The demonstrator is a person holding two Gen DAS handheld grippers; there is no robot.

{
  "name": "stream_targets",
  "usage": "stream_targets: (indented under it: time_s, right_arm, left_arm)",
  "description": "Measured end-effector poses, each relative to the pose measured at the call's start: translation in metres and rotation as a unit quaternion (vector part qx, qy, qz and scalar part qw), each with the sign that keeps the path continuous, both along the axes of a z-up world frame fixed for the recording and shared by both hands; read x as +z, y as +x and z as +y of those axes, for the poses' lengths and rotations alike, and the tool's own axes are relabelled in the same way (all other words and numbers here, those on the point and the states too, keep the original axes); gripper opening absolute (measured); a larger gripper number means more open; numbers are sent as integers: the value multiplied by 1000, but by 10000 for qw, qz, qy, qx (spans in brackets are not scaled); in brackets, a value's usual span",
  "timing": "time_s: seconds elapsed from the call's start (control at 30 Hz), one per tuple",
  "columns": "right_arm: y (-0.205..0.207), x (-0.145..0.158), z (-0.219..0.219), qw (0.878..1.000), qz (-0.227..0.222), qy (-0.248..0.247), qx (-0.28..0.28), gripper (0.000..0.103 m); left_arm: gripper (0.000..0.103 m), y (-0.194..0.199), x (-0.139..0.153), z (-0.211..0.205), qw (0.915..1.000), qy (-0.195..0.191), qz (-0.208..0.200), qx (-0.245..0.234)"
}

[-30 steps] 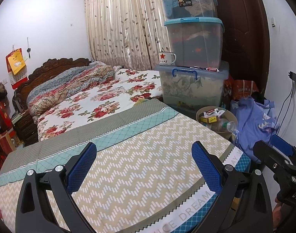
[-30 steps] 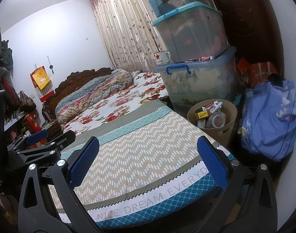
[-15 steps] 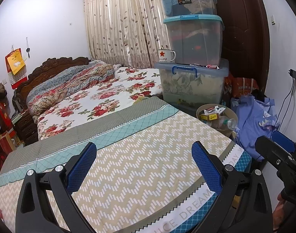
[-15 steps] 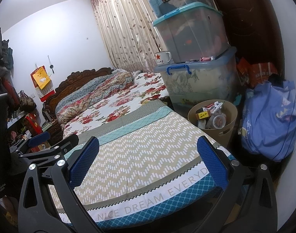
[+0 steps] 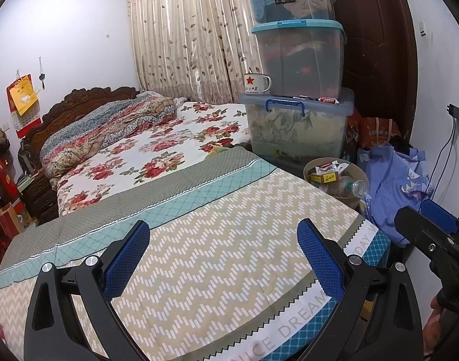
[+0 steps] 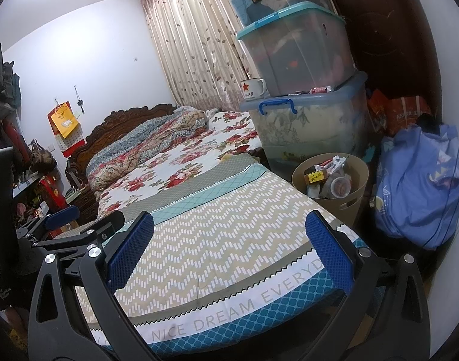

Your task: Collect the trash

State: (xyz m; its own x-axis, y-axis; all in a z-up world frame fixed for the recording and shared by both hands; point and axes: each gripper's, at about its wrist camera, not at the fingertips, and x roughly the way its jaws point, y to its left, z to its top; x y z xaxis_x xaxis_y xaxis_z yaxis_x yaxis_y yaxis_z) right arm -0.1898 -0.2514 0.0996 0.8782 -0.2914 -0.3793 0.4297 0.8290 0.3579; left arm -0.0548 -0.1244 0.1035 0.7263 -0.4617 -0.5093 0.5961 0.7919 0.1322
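Observation:
A tan waste bin point(image 6: 357, 200) stands on the floor at the bed's far right corner, filled with boxes, wrappers and a plastic bottle; it also shows in the left wrist view point(image 5: 360, 176). My left gripper point(image 5: 224, 258) is open and empty over the zigzag-patterned quilt point(image 5: 217, 234). My right gripper point(image 6: 229, 248) is open and empty over the same quilt point(image 6: 223, 234) near the foot edge. Each gripper shows at the edge of the other's view. No loose trash shows on the bed.
Three stacked plastic storage boxes point(image 6: 304, 114) with a star mug point(image 6: 253, 87) stand behind the bin. A blue cloth bundle point(image 6: 419, 186) lies right of it by a dark door point(image 5: 379, 45). Shelves with bags point(image 6: 18, 156) are at the left.
Both grippers stay open and empty. The left view has pulled back slightly from the bin; the right one has barely shifted.

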Motion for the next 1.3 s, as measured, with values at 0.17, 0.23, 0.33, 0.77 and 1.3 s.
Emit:
stream_targets:
  time_s: [0.17,0.23,0.33,0.77,1.3]
  right_arm:
    - [0,0,0,10000,-2,-8,0,100]
    - [0,1,0,10000,0,-4,-2,100]
    - [0,1,0,10000,-1,-5,-2,100]
    - [0,1,0,10000,1,-7,-1,100]
    - [0,1,0,10000,3,-2,1,100]
  left_arm:
    - [95,0,0,0,10000,11,-1,-17]
    - [95,-1,-1,1,10000,16,0,-16]
    - [95,0,1,-1,10000,29,10,-28]
    - [94,-1,0,0,9999,63,57,-73]
    - [94,2,1,-4,9999,92,93,-105]
